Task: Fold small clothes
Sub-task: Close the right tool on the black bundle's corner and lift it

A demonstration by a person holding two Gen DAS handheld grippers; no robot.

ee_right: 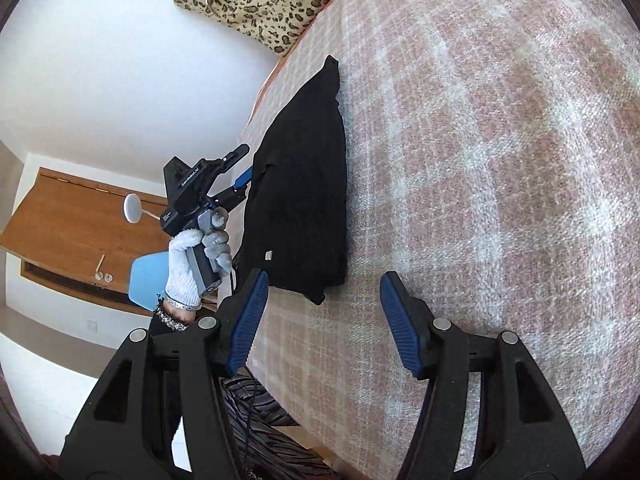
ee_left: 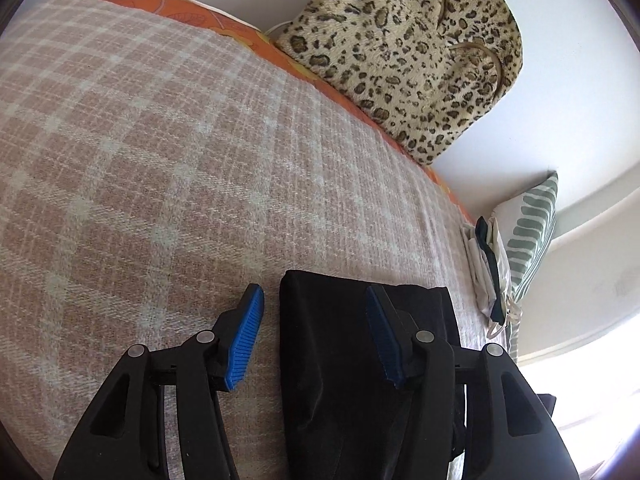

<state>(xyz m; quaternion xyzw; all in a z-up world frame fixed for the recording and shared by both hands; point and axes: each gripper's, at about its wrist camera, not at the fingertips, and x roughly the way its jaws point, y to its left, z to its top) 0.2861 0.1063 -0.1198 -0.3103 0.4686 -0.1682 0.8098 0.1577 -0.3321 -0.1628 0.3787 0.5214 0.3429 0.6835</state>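
Observation:
A folded black garment [ee_left: 340, 360] lies on the pink plaid blanket [ee_left: 160, 160] near the bed's edge. My left gripper [ee_left: 314, 292] is open over it. One blue pad rests above the cloth, while the other sits beside it over the blanket. In the right wrist view the same garment [ee_right: 300, 200] lies just ahead of my right gripper [ee_right: 324, 280], which is open with nothing between its fingers, only the garment's near corner just past its tips. A gloved hand [ee_right: 196, 256] holds the left gripper [ee_right: 245, 164] at the garment's left side.
A leopard-print bag [ee_left: 400, 52] stands against the wall at the bed's far edge. A stack of folded clothes [ee_left: 488, 272] and a green-striped pillow [ee_left: 532, 236] sit to the right. Beyond the bed's edge are a wooden desk [ee_right: 80, 216] and a blue chair [ee_right: 148, 276].

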